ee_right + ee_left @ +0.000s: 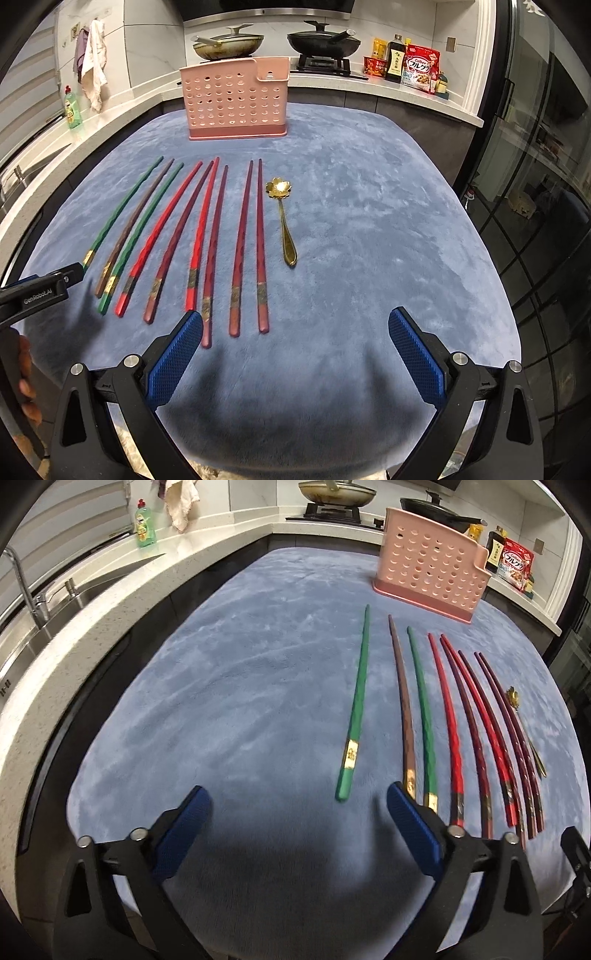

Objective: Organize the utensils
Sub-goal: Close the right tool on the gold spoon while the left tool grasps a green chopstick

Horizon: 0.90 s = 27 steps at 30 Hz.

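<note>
A row of long lacquered chopsticks (207, 236) is laid out on the blue plush-covered surface (369, 221), thin tips pointing toward the pink perforated plastic utensil holder (236, 99), which stands upright at the far side of the cloth, well apart from the row. In the right wrist view the row is read from left to right as a green stick, a brown one, a second green one, then red and dark maroon sticks, nine in all, and just to the right of them a gold spoon with a flower-shaped bowl (284, 218) is seen lying with its bowl toward the holder.

The left claw (299, 801) is held above the near end of the cloth with its blue ribbed pads wide apart and nothing between them; the thick end of the outermost green chopstick (354, 709) lies just ahead of the gap, closer to the right pad, untouched. The right claw (295, 325) is likewise spread open and empty, hovering near the thick ends of the maroon sticks, one of which is partly hidden behind its left pad.

Behind the cloth, a white stone counter (110, 602) with a steel sink (22, 627), a green dish-soap bottle (145, 524) and two lidded pans (273, 40) on a stove is visible.
</note>
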Each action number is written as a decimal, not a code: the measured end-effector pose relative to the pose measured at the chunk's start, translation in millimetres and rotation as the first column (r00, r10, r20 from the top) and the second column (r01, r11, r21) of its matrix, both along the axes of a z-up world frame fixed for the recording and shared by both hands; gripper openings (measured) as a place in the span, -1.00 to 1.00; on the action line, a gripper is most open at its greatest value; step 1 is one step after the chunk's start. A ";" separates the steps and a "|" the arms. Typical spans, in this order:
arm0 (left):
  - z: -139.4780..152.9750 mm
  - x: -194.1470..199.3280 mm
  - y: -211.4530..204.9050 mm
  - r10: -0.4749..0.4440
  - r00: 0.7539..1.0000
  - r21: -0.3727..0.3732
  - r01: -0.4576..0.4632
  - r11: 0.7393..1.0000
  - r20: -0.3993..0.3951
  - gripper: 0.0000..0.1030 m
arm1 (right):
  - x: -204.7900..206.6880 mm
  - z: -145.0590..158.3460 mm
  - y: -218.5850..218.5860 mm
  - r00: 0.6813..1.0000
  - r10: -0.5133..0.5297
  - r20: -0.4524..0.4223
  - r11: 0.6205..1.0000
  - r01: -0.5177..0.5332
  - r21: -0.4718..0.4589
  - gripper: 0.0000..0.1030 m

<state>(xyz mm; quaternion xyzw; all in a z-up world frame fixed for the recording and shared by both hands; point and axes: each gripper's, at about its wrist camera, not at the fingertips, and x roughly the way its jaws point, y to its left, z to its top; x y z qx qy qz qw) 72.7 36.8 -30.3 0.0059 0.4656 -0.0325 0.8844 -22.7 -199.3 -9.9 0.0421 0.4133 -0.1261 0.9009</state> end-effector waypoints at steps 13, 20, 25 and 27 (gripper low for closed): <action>-5.6 22.8 -0.7 -0.019 1.000 -0.005 0.019 1.000 0.006 0.03 | 46.7 -10.4 -21.3 1.000 0.010 0.002 0.999 -0.010 0.047 0.57; -1.9 21.3 -6.1 -0.070 0.997 -0.039 0.070 0.997 -0.009 -0.61 | 71.6 -21.8 -36.2 1.000 0.014 -0.014 0.992 -0.012 0.124 0.13; -4.0 17.7 -12.5 -0.098 0.995 -0.038 0.097 0.995 -0.014 -0.75 | 81.3 -28.9 -43.9 0.999 0.015 -0.035 0.986 -0.009 0.169 -0.30; -4.8 17.8 -13.5 -0.099 0.995 -0.035 0.098 0.995 -0.012 -0.75 | 84.1 -34.9 -45.7 0.999 0.017 -0.051 0.983 -0.007 0.183 -0.41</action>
